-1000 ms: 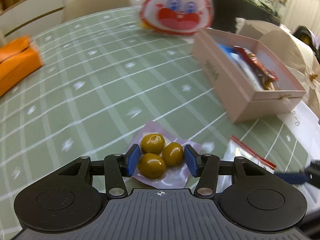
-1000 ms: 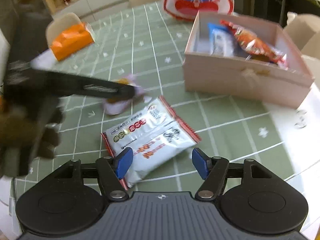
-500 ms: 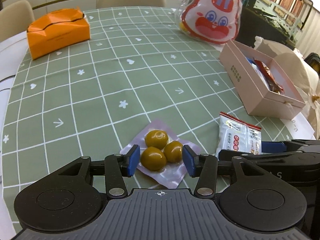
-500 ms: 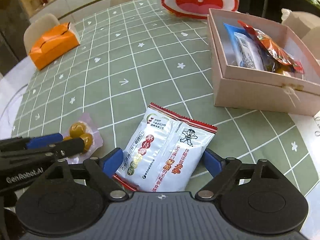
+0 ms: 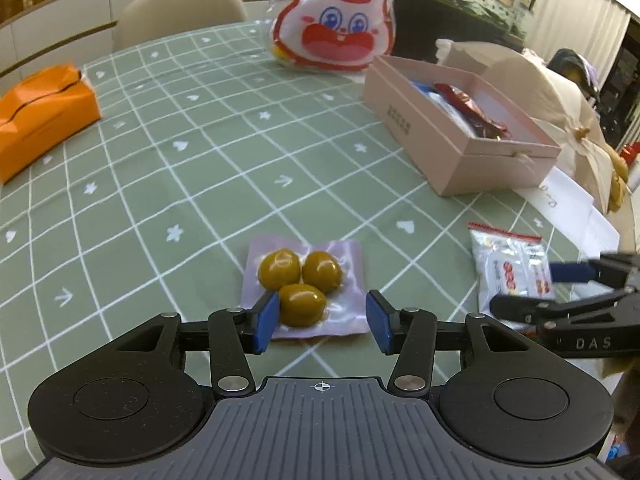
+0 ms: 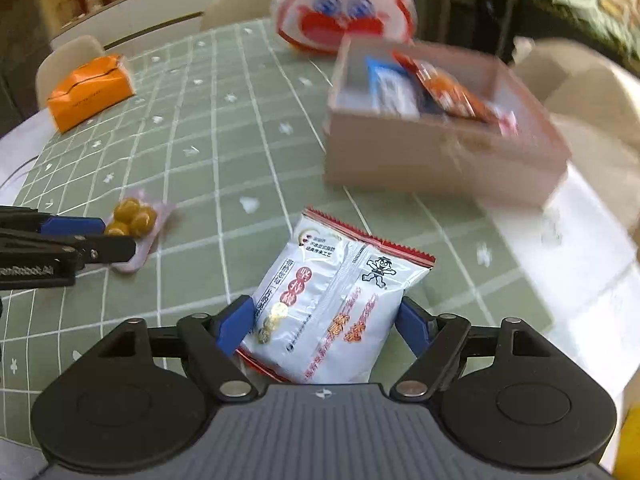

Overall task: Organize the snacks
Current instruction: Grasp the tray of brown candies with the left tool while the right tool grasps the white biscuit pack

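A clear pouch with three green olives (image 5: 304,280) lies flat on the green checked tablecloth (image 5: 200,184). My left gripper (image 5: 322,320) is open, its blue pads either side of the pouch's near end. A white snack packet (image 6: 332,300) with red print sits between the pads of my right gripper (image 6: 324,320). Those jaws are closing and the pads press its sides. The open pink box (image 5: 460,160) holds several wrapped snacks at the right rear. In the right wrist view the left gripper (image 6: 116,238) reaches the olive pouch (image 6: 136,216).
An orange tissue box (image 5: 40,116) stands at the far left. A red and white rabbit-face bag (image 5: 336,28) is behind the pink box (image 6: 420,160). A white paper (image 5: 568,196) lies at the table's right edge. Beige chairs (image 5: 180,12) ring the table.
The right gripper's jaws widened, then closed in on the white packet, which now sits deeper between them. The left gripper shifted a little, with the olive pouch still between its pads.
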